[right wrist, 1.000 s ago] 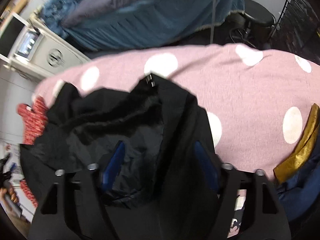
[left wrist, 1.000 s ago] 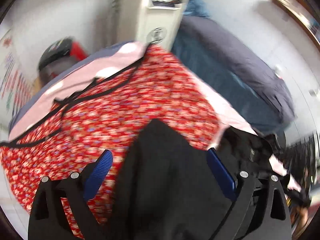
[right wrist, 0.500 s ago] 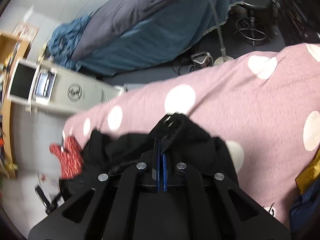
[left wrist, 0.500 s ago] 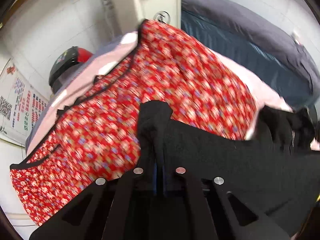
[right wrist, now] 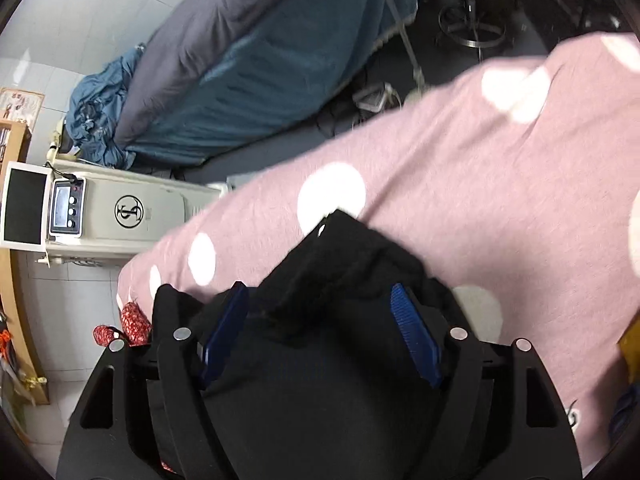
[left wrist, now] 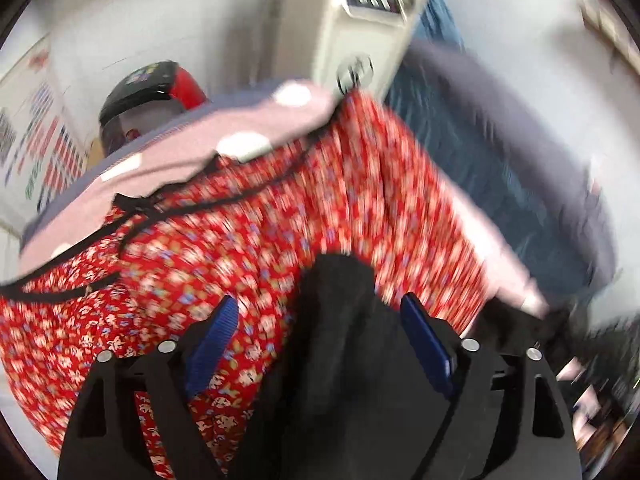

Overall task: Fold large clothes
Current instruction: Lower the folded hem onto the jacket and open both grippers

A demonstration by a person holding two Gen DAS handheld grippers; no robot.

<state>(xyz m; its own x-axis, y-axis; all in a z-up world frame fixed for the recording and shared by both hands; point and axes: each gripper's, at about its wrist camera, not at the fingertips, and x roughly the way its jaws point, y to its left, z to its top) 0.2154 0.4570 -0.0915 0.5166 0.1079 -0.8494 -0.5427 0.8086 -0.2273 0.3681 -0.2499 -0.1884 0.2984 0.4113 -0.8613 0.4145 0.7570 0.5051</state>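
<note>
I have both tools spread over the black garment (right wrist: 320,360), which lies bunched on the pink polka-dot cover (right wrist: 460,184) that dresses the counter. The left hand-held gripper (left wrist: 320,332) has its blue pads wide apart, with a dark fold rising between them but not pinched. The right hand-held gripper (right wrist: 320,320) is likewise apart, straddling a peak of the same cloth near a small metal fastener.

My judgement is that I am at a regrasp: the garment is loose and needs fresh hold points before a fold can be laid. The next move calls for closing each tool on an edge or corner, not on the thick middle, then pulling the cloth flat.

The left view shows what the right barely does: a red floral garment (left wrist: 280,220) spread under and beyond the black one, towards the far left, so I must not catch it by mistake. That view is blurred. The right view is sharper and shows open cover to the right, a bed (right wrist: 248,64) far off, and a cream appliance (right wrist: 132,212) at the far left.
</note>
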